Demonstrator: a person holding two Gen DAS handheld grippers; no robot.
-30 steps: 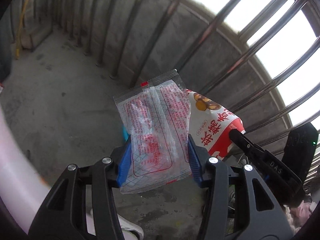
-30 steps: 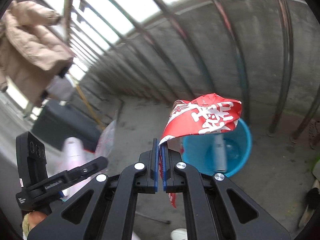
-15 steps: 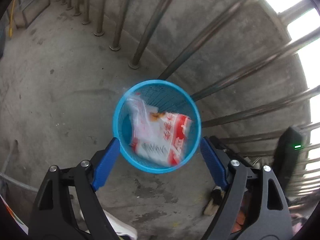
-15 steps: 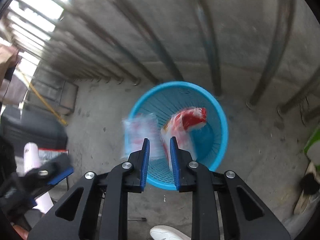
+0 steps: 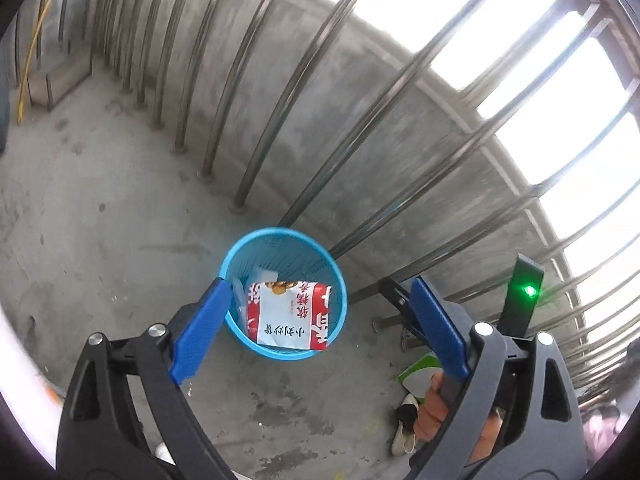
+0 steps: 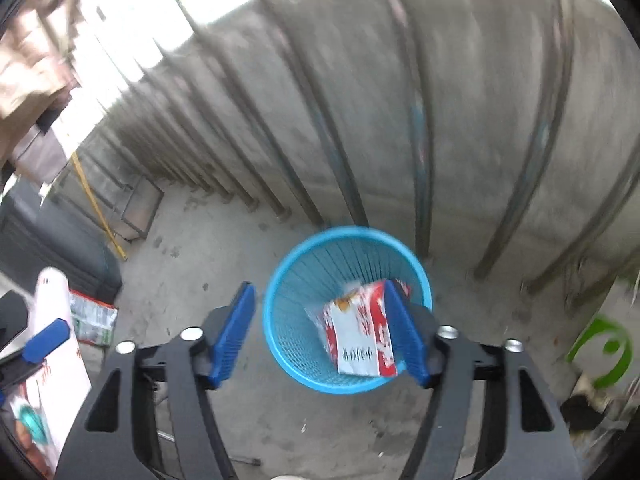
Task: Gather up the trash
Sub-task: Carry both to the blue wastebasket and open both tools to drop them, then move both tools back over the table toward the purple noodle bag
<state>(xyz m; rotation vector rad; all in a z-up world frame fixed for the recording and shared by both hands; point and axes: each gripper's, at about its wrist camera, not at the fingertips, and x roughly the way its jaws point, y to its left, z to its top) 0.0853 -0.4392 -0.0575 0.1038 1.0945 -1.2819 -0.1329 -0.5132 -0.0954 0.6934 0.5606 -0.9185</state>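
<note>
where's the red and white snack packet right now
The red and white snack packet lies inside the blue basket on the concrete floor, beside the railing bars, lower centre in both wrist views.

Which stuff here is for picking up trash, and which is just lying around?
For the job:
blue bin
red and white snack bag inside it
left gripper and right gripper, both opening, nothing between them

Just lying about:
railing bars
shoe
yellow pole
</note>
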